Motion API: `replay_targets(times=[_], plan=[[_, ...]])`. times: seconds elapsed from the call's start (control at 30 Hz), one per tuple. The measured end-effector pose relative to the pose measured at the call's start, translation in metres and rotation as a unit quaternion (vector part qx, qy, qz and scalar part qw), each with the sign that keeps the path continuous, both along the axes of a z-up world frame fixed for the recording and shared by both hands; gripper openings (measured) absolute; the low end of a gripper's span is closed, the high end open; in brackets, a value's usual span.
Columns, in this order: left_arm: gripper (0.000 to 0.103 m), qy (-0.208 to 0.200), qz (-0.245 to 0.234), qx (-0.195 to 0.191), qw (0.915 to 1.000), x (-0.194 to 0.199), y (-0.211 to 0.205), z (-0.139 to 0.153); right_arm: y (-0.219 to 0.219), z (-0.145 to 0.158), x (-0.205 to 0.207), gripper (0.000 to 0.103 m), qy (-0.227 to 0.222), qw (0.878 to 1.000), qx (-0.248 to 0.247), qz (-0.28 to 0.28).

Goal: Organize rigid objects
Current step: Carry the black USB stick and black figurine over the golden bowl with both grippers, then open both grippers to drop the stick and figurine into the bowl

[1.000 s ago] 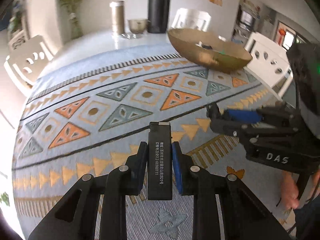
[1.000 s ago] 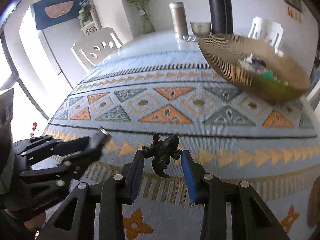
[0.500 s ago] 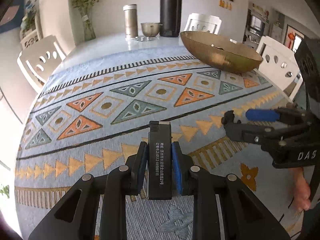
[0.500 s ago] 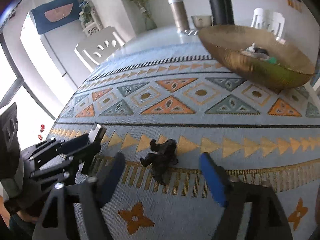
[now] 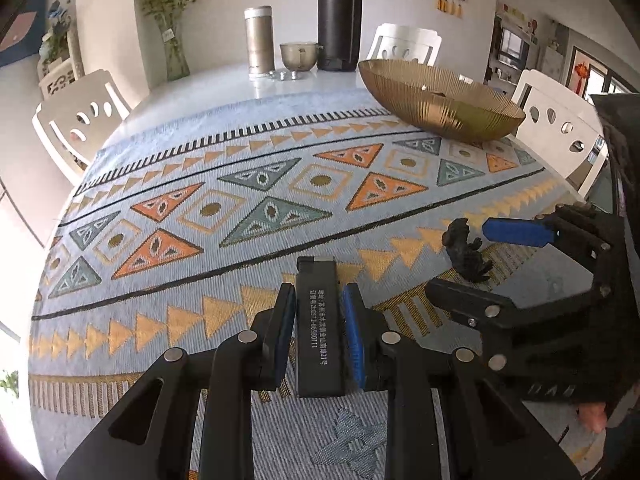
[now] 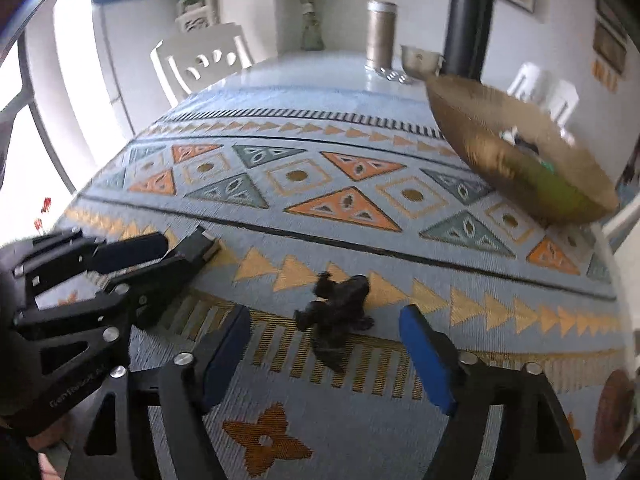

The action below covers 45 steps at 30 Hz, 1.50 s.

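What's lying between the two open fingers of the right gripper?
A small dark toy figure lies on the patterned cloth between the right gripper's open fingers, touching neither; the right wrist view shows it.

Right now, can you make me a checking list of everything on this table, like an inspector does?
Surface: patterned cloth covers the table; the far end is bare white.
Job's things: black block with white print between the left tongs; dark toy figure lying on the cloth; gold bowl with small items inside.
Clutter: silver canister, small metal cup, tall black flask at the far end.
Grippers: left tongs shut on the block; right tongs wide open around the figure, not touching.
Cables: nothing seen.
Surroundings: white chairs, vase of flowers.
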State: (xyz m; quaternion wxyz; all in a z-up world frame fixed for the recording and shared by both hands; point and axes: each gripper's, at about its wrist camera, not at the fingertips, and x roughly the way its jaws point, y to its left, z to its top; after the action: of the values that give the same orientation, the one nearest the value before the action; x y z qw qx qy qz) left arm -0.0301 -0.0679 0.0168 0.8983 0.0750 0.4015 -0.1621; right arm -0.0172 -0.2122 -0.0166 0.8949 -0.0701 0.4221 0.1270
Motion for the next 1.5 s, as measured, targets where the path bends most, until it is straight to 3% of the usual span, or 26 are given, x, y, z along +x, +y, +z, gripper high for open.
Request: replay_targets(times=[0.07, 0.27, 0.33, 0.4, 0.5, 0.67, 0.9, 1.1, 1.27, 1.37, 1.5], plan=[[0.035, 0.013, 0.004, 0.010, 0.9999, 0.003, -0.001, -0.004, 0.004, -0.002, -0.001, 0.065, 0.001, 1.000, -0.013, 0.004], [0.035, 0.006, 0.002, 0.042, 0.9991, 0.000, -0.009, -0.007, -0.012, -0.004, 0.007, 0.060, 0.019, 0.999, 0.020, -0.022], [0.033, 0.004, -0.001, 0.046, 0.9989, -0.001, -0.011, -0.007, -0.012, -0.004, 0.008, 0.051, 0.021, 0.999, 0.020, -0.025], [0.021, 0.002, -0.007, 0.046, 0.9989, -0.002, -0.013, -0.007, -0.007, -0.003, 0.006, 0.038, 0.016, 1.000, 0.014, -0.012], [0.021, -0.022, 0.012, 0.066, 0.9975, -0.007, -0.015, -0.002, 0.007, -0.002, -0.002, 0.037, 0.000, 1.000, -0.011, 0.014], [0.021, -0.063, 0.029, 0.041, 0.9967, -0.016, -0.008, 0.014, 0.002, 0.010, -0.015, 0.037, -0.040, 0.999, 0.008, 0.020], [0.021, -0.091, -0.020, -0.008, 0.9957, -0.008, -0.029, 0.066, -0.027, 0.028, -0.015, 0.037, -0.049, 0.996, 0.076, -0.019], [0.021, -0.133, -0.070, -0.059, 0.9869, 0.022, -0.066, 0.130, -0.063, 0.104, -0.017, 0.037, -0.125, 0.985, 0.090, -0.077], [0.021, -0.161, -0.091, -0.091, 0.9786, 0.056, -0.104, 0.165, -0.103, 0.169, 0.005, 0.037, -0.184, 0.966, 0.065, -0.168], [0.021, -0.141, -0.089, -0.109, 0.9799, 0.088, -0.123, 0.162, -0.132, 0.179, 0.032, 0.037, -0.177, 0.955, 0.068, -0.230], [0.021, -0.115, -0.080, -0.098, 0.9853, 0.120, -0.145, 0.135, -0.168, 0.158, 0.067, 0.037, -0.126, 0.942, 0.102, -0.294]])
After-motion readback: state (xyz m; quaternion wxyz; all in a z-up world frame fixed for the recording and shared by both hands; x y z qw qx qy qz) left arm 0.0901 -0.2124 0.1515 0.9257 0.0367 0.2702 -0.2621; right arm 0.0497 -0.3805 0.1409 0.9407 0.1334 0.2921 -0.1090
